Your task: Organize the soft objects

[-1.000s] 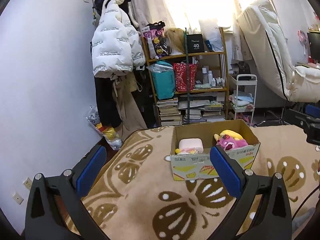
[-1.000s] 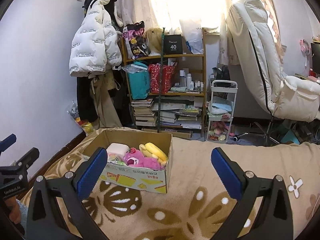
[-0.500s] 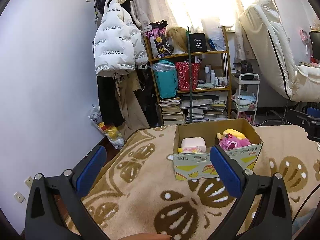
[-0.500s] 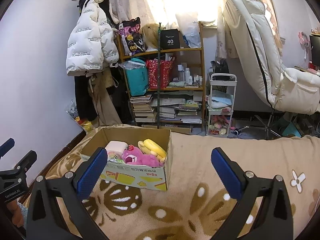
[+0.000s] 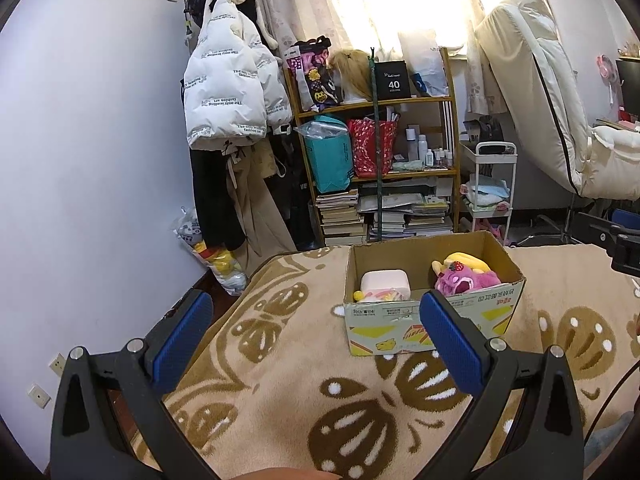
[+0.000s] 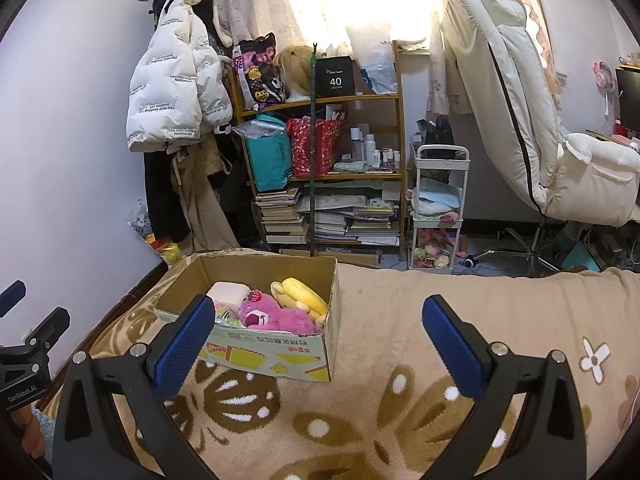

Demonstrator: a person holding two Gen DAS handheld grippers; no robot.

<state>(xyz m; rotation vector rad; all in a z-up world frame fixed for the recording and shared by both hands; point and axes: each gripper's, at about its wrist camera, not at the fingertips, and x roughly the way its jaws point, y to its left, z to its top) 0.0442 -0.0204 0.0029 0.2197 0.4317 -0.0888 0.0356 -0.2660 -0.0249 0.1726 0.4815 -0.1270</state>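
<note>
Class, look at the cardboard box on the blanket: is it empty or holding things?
Holding things. The cardboard box holds a pink plush, a yellow plush and a pale pink item.

The near wall of the cardboard box (image 6: 276,354) hides the lower part of the pink plush bear (image 6: 276,316), and the blue pad (image 6: 182,344) of the right gripper covers the small items at the box's left end. In the left wrist view the other gripper (image 5: 628,248) is cut off by the right edge. The print on the box front (image 5: 384,312) is too small to read.
</note>
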